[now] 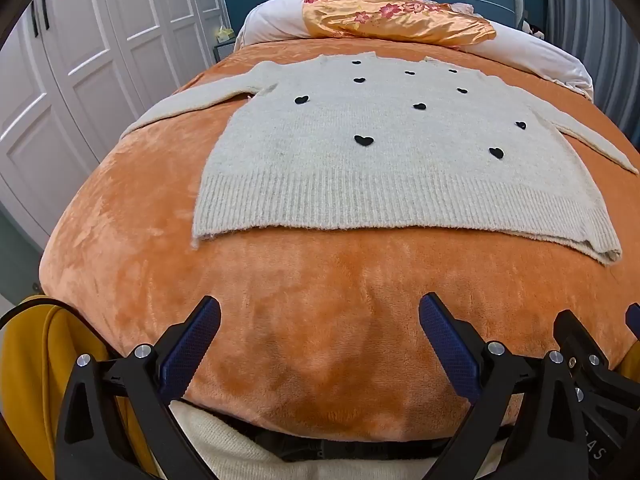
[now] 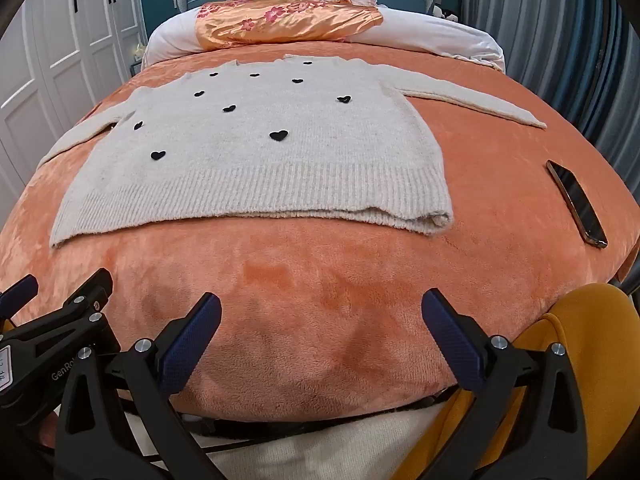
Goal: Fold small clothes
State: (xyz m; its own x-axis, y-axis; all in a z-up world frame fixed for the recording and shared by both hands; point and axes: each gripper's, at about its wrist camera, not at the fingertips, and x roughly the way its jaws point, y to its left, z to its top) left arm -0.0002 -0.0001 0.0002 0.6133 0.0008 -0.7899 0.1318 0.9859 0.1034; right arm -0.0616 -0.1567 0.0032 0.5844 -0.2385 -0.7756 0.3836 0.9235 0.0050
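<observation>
Sweater (image 1: 384, 160) flat on orange blanket (image 1: 320, 300)

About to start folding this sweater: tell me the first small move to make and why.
Probably bring the left gripper forward to the sweater's left sleeve, ready to fold it across the body. The sweater lies flat and unfolded on the orange blanket, both sleeves spread out. Both grippers, the right gripper too, hover short of the hem with jaws open and empty.

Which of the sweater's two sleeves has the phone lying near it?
The sleeve stretched toward the curtain side; the phone lies just below it. The other sleeve points toward the wardrobe.
</observation>
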